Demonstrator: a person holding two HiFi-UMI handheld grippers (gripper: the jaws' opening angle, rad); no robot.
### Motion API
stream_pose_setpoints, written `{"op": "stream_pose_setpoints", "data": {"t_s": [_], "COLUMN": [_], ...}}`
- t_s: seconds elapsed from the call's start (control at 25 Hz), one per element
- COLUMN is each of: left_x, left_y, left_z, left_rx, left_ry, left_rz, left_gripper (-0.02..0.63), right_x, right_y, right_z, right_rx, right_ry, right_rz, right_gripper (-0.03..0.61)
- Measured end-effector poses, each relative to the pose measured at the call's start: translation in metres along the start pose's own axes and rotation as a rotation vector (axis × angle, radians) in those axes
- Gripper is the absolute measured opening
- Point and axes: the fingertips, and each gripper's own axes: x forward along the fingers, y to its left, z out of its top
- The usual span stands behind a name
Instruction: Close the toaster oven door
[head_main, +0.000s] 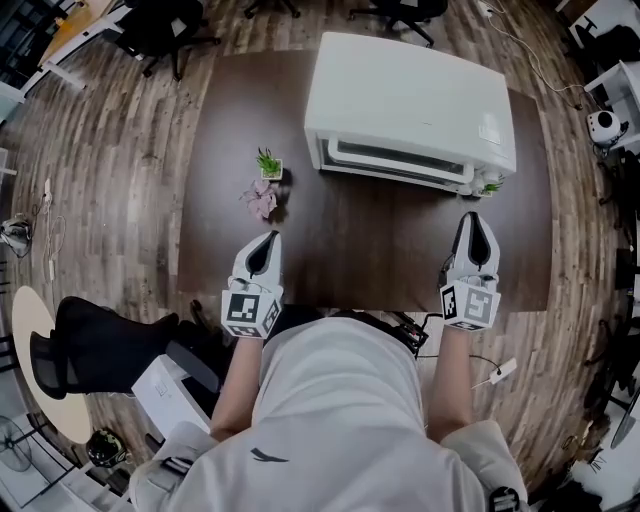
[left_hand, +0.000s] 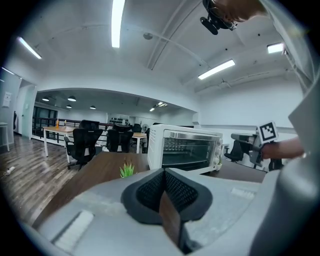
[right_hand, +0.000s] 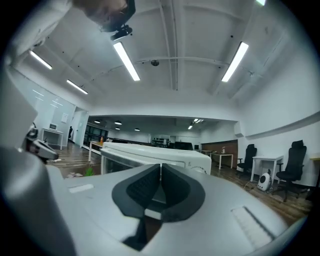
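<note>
A white toaster oven stands at the far side of the dark table, its glass door upright against the front. It also shows ahead in the left gripper view and in the right gripper view. My left gripper hovers near the table's front edge, left of the oven, pads together with nothing between them. My right gripper is held just before the oven's right front corner, jaws meeting and empty.
A small green potted plant and a pink flower sit left of the oven. Another tiny plant is at the oven's right front corner. A black office chair and a white box are on the floor at left.
</note>
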Motion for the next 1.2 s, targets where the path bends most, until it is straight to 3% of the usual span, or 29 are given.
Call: {"op": "stream_pose_setpoints", "data": {"t_s": [0.12,0.28,1.2], "left_x": [0.003,0.006,0.010], "left_y": [0.000,-0.002,-0.013], "left_z": [0.001,0.002,-0.005], "left_rx": [0.004,0.012,0.020], "left_ry": [-0.003,-0.004,-0.002], "left_rz": [-0.015,-0.037,-0.072], "left_gripper": [0.000,0.000,0.000], "right_x": [-0.030,-0.052,-0.051], "right_y": [0.024,0.042,0.056], "right_z": [-0.036,-0.068,-0.061], "right_rx": [0.005,0.025,0.040], "right_ry": [0.104,0.209,0.213], "right_rz": [0.058,0.066,0.091], "right_gripper": [-0.002,-0.002,-0.002]}}
